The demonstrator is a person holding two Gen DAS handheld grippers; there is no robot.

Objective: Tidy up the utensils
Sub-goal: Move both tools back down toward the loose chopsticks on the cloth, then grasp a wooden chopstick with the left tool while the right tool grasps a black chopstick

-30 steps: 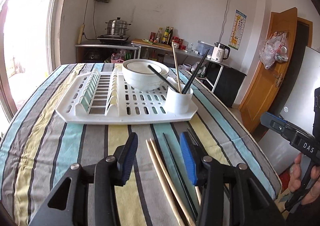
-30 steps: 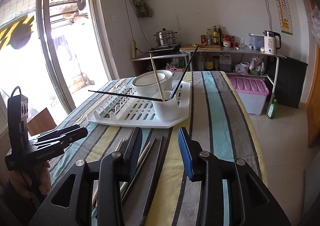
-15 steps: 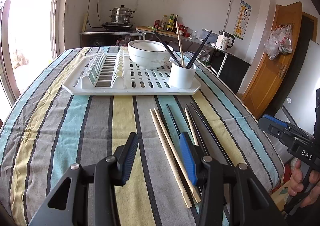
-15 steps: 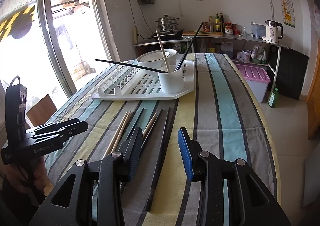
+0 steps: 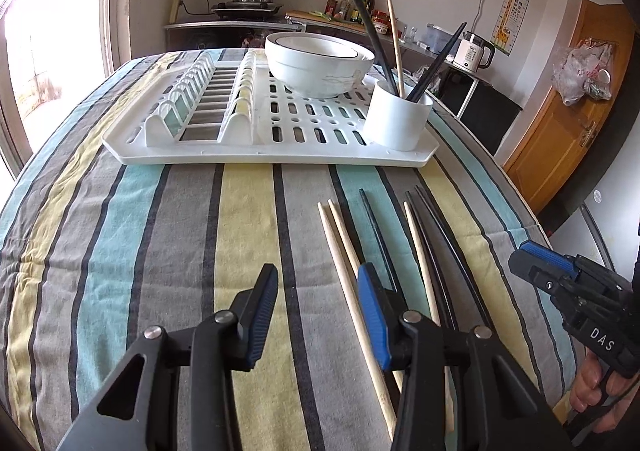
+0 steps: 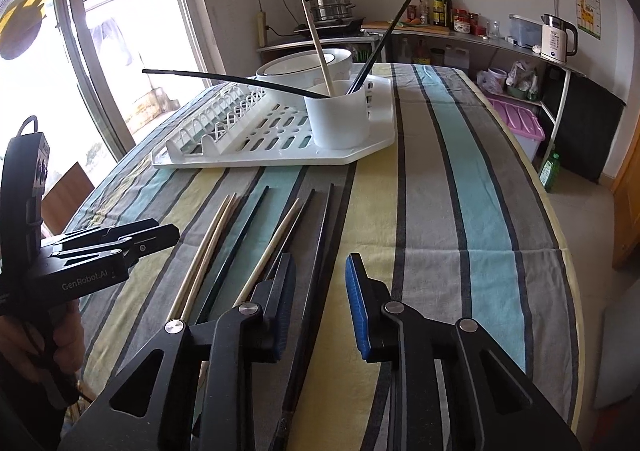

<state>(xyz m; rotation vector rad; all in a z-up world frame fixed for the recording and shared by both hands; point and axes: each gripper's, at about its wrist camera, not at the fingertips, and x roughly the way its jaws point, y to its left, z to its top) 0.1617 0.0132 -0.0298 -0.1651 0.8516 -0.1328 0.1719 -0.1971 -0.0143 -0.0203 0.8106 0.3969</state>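
Several loose chopsticks lie on the striped tablecloth: wooden ones [image 5: 340,247] [image 6: 208,251] and black ones [image 5: 440,235] [image 6: 324,235]. A white utensil cup [image 5: 398,119] [image 6: 340,119] on the white drying rack [image 5: 200,147] [image 6: 224,155] holds two black chopsticks and one wooden one. My left gripper [image 5: 318,311] is open and empty, low over the cloth just left of the loose chopsticks. My right gripper [image 6: 320,307] is open and empty above their near ends.
A white bowl [image 5: 320,63] [image 6: 304,67] sits on the rack behind the cup. The table's right edge [image 6: 568,251] drops to the floor. A kitchen counter with a pot, bottles and a kettle [image 6: 556,39] lines the back wall.
Both grippers pulled back from the rack, then came forward and lower over the loose chopsticks. Both stayed open and empty.
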